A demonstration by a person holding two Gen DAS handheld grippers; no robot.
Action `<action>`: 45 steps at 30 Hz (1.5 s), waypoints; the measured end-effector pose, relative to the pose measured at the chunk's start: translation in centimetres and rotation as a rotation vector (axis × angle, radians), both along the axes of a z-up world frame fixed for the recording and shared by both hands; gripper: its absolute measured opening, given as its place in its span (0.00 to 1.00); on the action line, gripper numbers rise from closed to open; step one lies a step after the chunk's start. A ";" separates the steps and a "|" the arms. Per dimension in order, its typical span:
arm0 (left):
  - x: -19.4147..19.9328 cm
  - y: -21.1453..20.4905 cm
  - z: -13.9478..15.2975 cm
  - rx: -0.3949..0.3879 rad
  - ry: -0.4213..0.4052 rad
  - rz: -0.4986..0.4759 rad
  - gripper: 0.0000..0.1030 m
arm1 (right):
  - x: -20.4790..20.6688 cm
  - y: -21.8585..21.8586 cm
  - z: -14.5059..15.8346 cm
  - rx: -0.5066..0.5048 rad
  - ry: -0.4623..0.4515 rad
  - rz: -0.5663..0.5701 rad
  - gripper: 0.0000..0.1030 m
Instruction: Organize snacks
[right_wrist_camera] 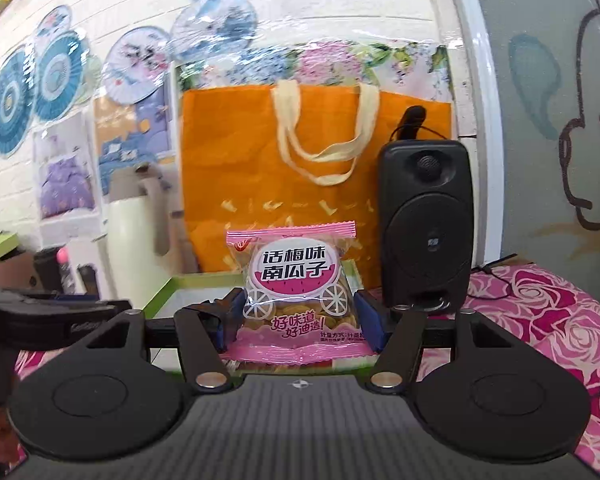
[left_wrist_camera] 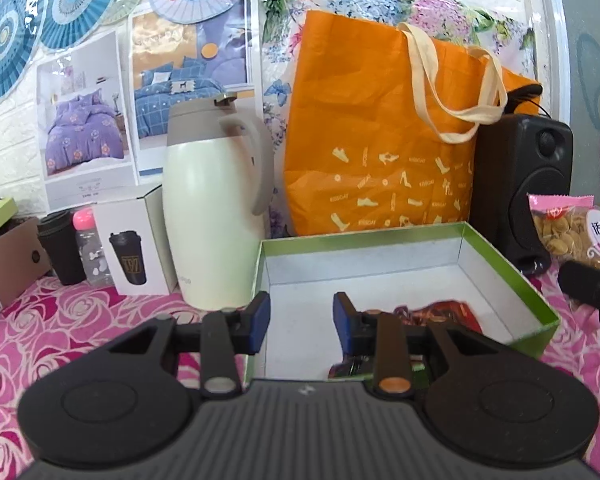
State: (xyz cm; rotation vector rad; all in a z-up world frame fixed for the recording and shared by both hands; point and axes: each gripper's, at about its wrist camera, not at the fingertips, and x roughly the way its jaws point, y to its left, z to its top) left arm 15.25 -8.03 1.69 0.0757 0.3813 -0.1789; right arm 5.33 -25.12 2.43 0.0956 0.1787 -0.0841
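A green box [left_wrist_camera: 512,276] with a white inside lies open on the rose-patterned cloth. A dark red snack packet [left_wrist_camera: 444,314] lies in its near right corner. My left gripper [left_wrist_camera: 302,322] is open and empty, hovering over the box's near left edge. My right gripper [right_wrist_camera: 298,320] is shut on a pink pumpkin-seed packet [right_wrist_camera: 296,280] and holds it upright above the box's right side [right_wrist_camera: 160,292]. That packet also shows at the right edge of the left wrist view [left_wrist_camera: 572,232].
A cream thermos jug [left_wrist_camera: 212,208] stands left of the box. An orange tote bag [left_wrist_camera: 380,140] leans on the wall behind it. A black speaker [right_wrist_camera: 426,220] stands at the right. A white cup carton [left_wrist_camera: 134,244], a black cup [left_wrist_camera: 60,248] and a small bottle [left_wrist_camera: 88,240] stand far left.
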 end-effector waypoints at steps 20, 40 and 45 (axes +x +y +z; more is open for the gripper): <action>4.1 5.3 -2.8 -0.108 0.180 0.019 0.28 | 8.6 -1.2 -5.2 0.027 0.222 0.064 0.95; 0.7 4.8 -8.8 0.031 0.373 -0.271 0.43 | 3.3 -1.0 -2.8 0.095 0.114 0.140 0.95; 0.2 5.2 -8.6 0.023 0.359 -0.225 0.29 | 3.0 -0.3 -3.6 0.093 0.128 0.163 0.95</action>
